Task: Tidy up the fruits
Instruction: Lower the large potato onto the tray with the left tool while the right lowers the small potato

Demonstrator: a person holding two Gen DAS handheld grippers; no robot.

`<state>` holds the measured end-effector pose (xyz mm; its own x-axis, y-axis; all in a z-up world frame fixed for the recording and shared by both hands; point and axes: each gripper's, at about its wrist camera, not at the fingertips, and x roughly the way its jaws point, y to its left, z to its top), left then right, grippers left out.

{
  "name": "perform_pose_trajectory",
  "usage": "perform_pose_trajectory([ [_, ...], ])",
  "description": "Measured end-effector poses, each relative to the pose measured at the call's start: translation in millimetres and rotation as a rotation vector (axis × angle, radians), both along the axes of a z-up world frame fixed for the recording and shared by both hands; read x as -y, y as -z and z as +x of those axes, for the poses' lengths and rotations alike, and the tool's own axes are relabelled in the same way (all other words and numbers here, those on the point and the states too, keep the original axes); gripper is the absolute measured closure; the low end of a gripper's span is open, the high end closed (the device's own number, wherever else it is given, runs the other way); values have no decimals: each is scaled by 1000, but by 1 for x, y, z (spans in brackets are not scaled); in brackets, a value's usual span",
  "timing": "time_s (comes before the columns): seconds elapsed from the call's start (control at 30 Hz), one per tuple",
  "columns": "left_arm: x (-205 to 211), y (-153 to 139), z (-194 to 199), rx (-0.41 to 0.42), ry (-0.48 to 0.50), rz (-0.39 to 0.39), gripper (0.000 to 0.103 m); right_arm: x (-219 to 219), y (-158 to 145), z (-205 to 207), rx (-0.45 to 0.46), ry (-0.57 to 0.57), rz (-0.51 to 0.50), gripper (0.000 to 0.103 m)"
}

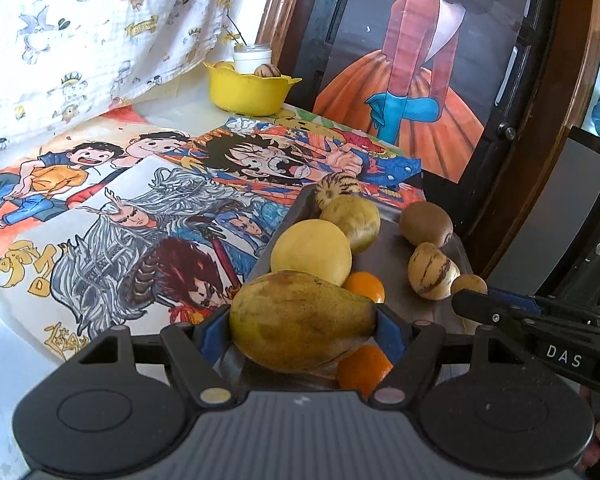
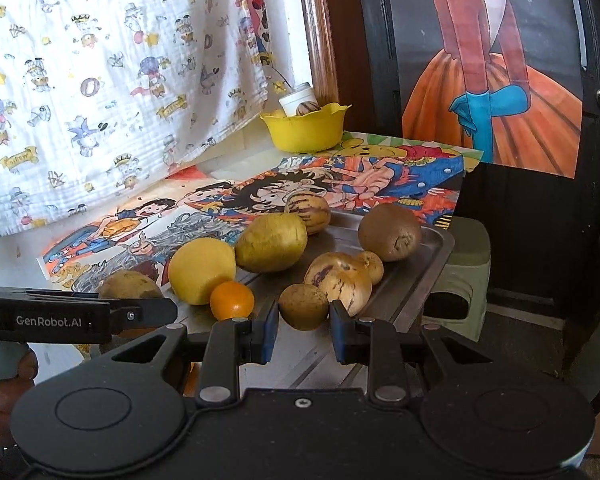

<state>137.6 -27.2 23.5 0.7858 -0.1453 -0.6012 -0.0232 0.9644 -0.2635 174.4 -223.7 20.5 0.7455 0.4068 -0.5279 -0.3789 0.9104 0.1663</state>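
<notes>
Left wrist view: left gripper (image 1: 304, 330) fingers clamp a pear (image 1: 300, 320) over the tray (image 1: 384, 252); right gripper (image 2: 305, 330) fingers pinch a small brown fruit (image 2: 303, 306).

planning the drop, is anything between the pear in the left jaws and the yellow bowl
Nothing visible blocks it. The left gripper holds the pear at the tray's near end; only flat drawings lie between there and the yellow bowl.

"DAS" on right tongs (image 1: 458, 304), "GenRobot.AI" on left tongs (image 2: 172, 312)
</notes>
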Motion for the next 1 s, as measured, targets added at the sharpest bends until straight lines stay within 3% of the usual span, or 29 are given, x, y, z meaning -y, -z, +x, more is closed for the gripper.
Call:
perform_pose_trajectory([
  [0.47,10,0,-7,14,26,48,26,-3,12,-6,-20,3,-21,74],
  [1.0,13,5,12,2,66,6,25,0,14,-5,-8,30,-48,74],
])
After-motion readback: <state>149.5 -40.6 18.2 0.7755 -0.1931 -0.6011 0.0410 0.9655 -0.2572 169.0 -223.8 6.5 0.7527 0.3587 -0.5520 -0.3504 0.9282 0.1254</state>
